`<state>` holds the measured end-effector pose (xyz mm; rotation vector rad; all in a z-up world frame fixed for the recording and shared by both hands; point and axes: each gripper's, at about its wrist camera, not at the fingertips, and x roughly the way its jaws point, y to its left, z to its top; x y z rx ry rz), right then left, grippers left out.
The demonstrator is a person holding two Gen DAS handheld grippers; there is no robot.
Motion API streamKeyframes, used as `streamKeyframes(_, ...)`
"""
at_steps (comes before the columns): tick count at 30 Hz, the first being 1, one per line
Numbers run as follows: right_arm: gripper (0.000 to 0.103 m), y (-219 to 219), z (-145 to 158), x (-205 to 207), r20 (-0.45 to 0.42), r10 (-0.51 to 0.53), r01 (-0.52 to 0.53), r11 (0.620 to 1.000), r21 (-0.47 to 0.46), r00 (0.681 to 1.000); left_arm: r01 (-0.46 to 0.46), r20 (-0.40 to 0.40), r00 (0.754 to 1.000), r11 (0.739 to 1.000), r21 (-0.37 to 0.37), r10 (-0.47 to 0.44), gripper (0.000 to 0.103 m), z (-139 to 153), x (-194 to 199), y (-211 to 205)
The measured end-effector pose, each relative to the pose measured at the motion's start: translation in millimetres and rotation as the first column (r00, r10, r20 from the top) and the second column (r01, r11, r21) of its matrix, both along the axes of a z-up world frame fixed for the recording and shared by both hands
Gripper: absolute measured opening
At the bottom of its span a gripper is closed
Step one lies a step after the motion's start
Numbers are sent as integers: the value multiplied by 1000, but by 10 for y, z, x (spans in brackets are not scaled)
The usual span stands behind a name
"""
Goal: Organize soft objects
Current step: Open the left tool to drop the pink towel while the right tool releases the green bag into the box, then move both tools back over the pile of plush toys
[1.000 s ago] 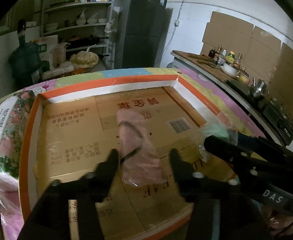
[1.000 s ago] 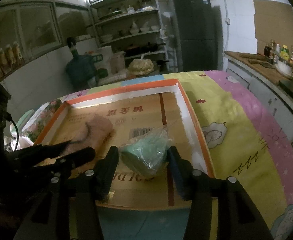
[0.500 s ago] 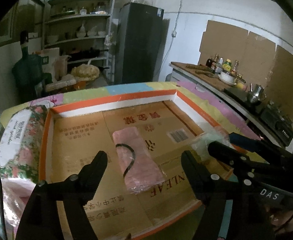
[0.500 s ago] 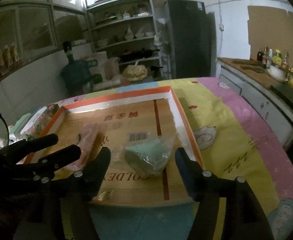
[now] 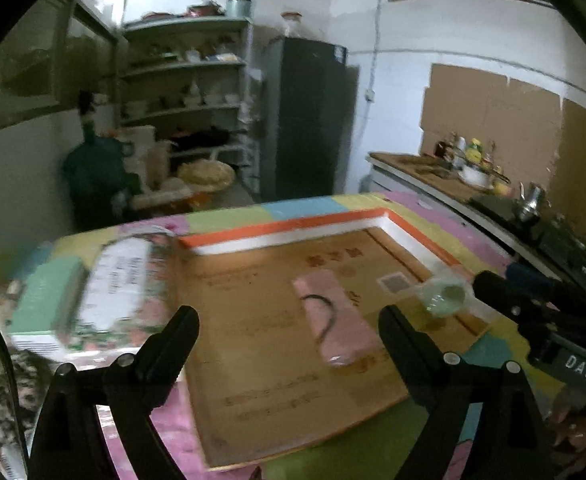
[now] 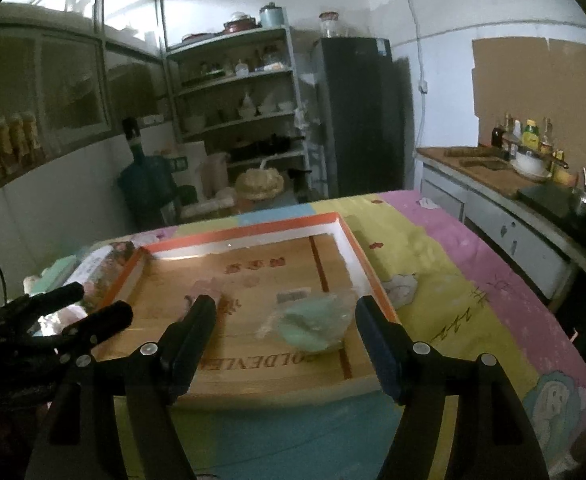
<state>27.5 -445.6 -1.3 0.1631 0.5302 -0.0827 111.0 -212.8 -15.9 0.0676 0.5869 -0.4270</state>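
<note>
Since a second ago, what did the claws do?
Both let go and pulled back. The left claw opened off the pink pack, the right claw off the green bag, and both are still opening. The pack and bag stayed in the tray.

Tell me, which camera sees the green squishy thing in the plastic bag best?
The right wrist camera. The green bundle lies in the tray, whole, between that gripper's opening jaws, untouched. The left wrist camera shows it smaller and blurry, off to the side, near the right gripper's finger.
</note>
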Motion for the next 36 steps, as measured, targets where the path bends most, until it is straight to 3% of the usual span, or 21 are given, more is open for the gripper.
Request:
streamKeyframes(5, 74, 265, 86, -105, 38, 18, -17, 1000, -17, 999, -59, 42, 997, 998, -10, 59, 90, 87, -127, 312)
streamKeyframes(9, 74, 474, 138, -169, 60, 47, -45, 999, -24, 997, -103, 66, 992, 995, -15, 104, 81, 127, -220, 523)
streamKeyframes(22, 74, 1224, 244, -246, 90, 163, -162, 987, -11, 983, -206, 57, 976, 978, -44, 208, 80, 206, -407, 1268)
streamKeyframes(36, 74, 2041, 294, -210, 96, 317, -317, 948, -10, 944, -333, 68, 939, 941, -57, 337, 80, 251, -616, 2042)
